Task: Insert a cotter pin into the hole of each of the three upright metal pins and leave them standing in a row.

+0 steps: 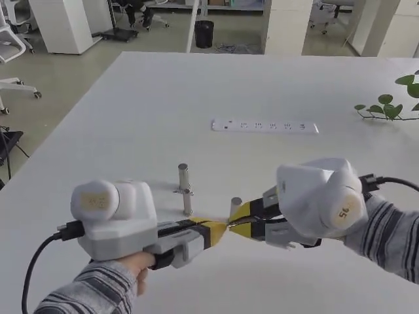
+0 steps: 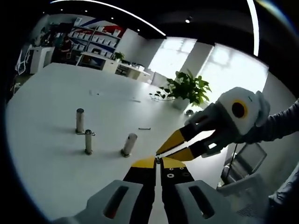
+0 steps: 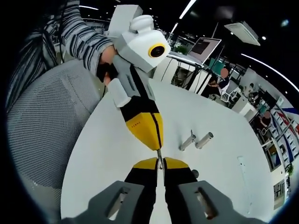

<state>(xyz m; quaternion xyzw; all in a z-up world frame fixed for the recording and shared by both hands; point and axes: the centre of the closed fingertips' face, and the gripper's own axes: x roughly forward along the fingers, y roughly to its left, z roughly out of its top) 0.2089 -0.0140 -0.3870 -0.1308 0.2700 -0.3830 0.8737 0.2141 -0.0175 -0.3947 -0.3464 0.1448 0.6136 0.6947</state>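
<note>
White table (image 1: 131, 118) bears 3 upright metal pins (image 2: 88, 142); a power strip (image 1: 265, 126) (white) lies beyond.

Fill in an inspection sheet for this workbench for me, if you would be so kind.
Surface: white table, no spills seen.
Job's things: three metal pins standing; the middle pin carries a fitted cotter pin; a thin loose piece, likely another, lies apart on the table.
Clutter: power strip.
Grippers: left gripper and right gripper meet tip to tip, both shut on a held cotter pin.
Cables: one black cable trails from each gripper.
Surroundings: plant, bin, office chairs.
</note>
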